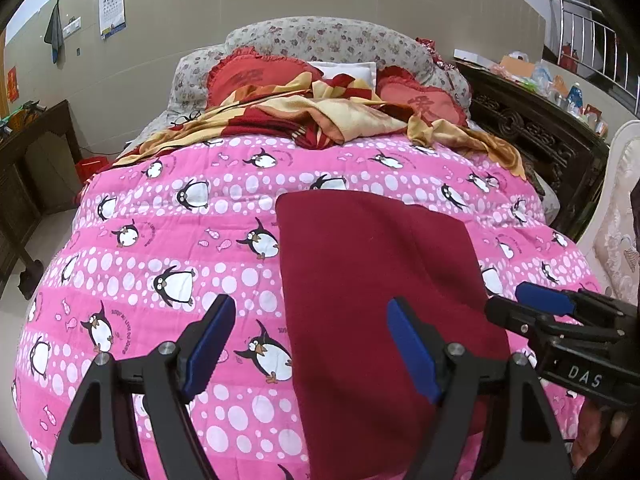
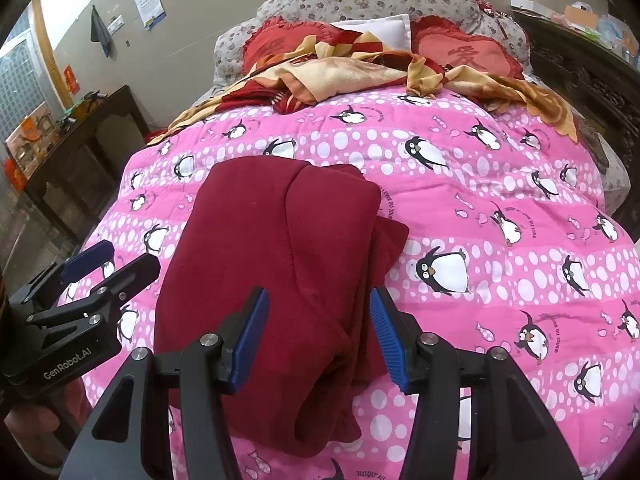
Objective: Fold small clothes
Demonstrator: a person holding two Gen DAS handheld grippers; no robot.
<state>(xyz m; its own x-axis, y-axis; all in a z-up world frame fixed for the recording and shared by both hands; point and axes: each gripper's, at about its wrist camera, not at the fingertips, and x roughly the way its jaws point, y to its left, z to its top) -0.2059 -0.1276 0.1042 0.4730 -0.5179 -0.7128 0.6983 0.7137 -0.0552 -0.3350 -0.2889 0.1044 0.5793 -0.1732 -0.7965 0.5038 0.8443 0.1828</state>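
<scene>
Dark red fleece garment [image 2: 280, 272] lay part-folded, lengthwise, on pink penguin quilt [image 2: 480, 208]. Looked soft, light, limp; layers likely to slide. Left gripper [image 1: 312, 344] gaped wide, empty, above garment's left edge. Right gripper [image 2: 316, 336] stood half-spread, empty, above near hem. Best hold: pinch near-end corners through all layers.

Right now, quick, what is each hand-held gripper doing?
Left hand-held gripper: open, holding nothing, over the quilt and the red cloth's edge.
Right hand-held gripper: open, above the red cloth, not gripping it.

"DAS" on right gripper [image 1: 520, 300]; "GenRobot.AI" on left gripper [image 2: 112, 258].
</scene>
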